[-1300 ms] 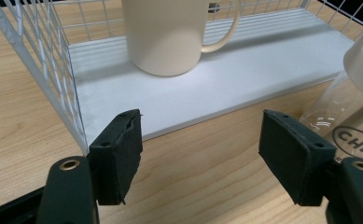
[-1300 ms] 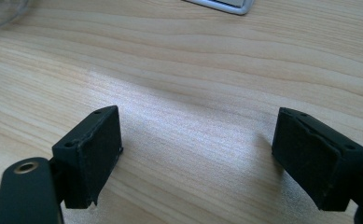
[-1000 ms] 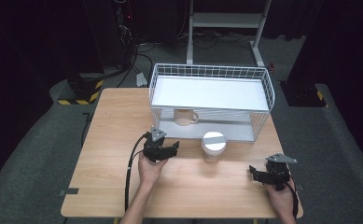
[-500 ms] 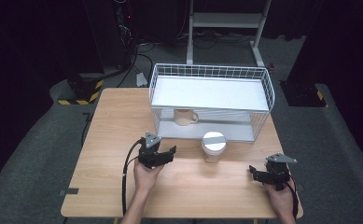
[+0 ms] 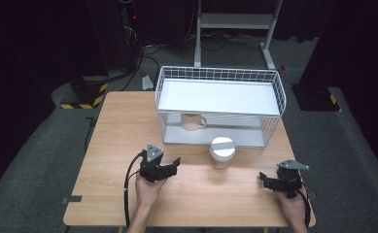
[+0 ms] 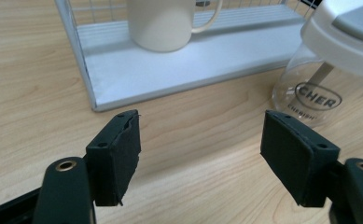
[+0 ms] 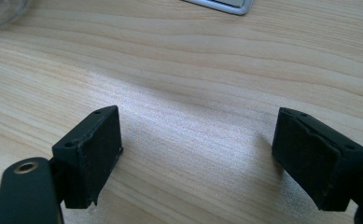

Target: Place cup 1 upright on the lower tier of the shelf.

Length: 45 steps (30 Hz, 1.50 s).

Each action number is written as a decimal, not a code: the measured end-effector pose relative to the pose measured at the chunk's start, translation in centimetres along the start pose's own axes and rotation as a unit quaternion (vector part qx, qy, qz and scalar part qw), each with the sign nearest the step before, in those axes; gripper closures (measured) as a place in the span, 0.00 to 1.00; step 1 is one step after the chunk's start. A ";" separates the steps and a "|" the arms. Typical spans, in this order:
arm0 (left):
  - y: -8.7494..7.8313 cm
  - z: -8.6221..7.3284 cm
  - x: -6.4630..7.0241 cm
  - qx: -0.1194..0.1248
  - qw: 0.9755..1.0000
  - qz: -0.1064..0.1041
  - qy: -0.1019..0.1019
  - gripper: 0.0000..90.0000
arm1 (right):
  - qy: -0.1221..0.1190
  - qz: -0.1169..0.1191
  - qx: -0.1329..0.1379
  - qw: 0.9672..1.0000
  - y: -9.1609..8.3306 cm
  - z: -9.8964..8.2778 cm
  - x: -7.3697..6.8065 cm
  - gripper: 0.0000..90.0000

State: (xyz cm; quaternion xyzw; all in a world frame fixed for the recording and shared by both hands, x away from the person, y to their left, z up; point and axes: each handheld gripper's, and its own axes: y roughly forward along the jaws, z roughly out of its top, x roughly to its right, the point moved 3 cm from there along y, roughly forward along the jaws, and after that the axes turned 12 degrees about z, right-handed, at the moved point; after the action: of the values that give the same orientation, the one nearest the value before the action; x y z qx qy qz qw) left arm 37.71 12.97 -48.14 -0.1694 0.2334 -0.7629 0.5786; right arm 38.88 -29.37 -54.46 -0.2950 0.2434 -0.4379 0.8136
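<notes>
The jar (image 5: 222,152) is seen just right of the open, empty left tool (image 5: 169,167), whose jaws have just been opening, near the worktop (image 5: 118,126) middle.

the left gripper (image 6: 200,158) hangs low over the wooden table (image 6: 34,93), its two black jaws wide apart with nothing but bare wood between them — they have just been opening. ahead stands a white wire rack (image 6: 76,56), a cream mug (image 6: 163,23) on its bottom shelf near the front left corner. just right of the rack's front edge sits a clear jar (image 6: 319,88) with a white lid — on the table, near the right jaw, not touching it.
</notes>
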 end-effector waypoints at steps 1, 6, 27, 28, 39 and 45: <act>0.0 -0.3 0.0 -0.001 1.000 -0.001 -0.005 0.32 | 0.000 0.000 0.000 1.000 0.0 0.0 0.0 0.18; -0.3 -1.3 0.0 -0.005 1.000 0.002 -0.005 0.32 | 0.000 0.000 0.000 1.000 0.0 0.0 0.0 0.18; 0.2 -4.7 0.2 -0.008 1.000 -0.013 0.015 0.23 | -0.002 -0.001 0.001 1.000 0.0 0.0 0.0 0.18; 0.4 -4.8 0.2 -0.010 1.000 -0.010 0.015 0.22 | -0.002 -0.001 0.001 1.000 0.0 0.0 0.0 0.18; 1.6 -6.3 -0.8 -0.037 0.998 0.038 0.023 0.21 | 0.000 -0.002 0.000 1.000 0.0 0.0 0.0 0.18; 2.0 -6.2 -1.4 -0.033 0.997 0.070 0.031 0.20 | 0.000 -0.002 0.000 1.000 0.0 0.0 0.0 0.18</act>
State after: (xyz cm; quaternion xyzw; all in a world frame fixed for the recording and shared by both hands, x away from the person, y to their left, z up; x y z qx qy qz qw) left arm 36.41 14.85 -54.40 -0.1484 0.2878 -0.7173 0.6170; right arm 38.83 -29.40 -54.47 -0.2950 0.2429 -0.4393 0.8130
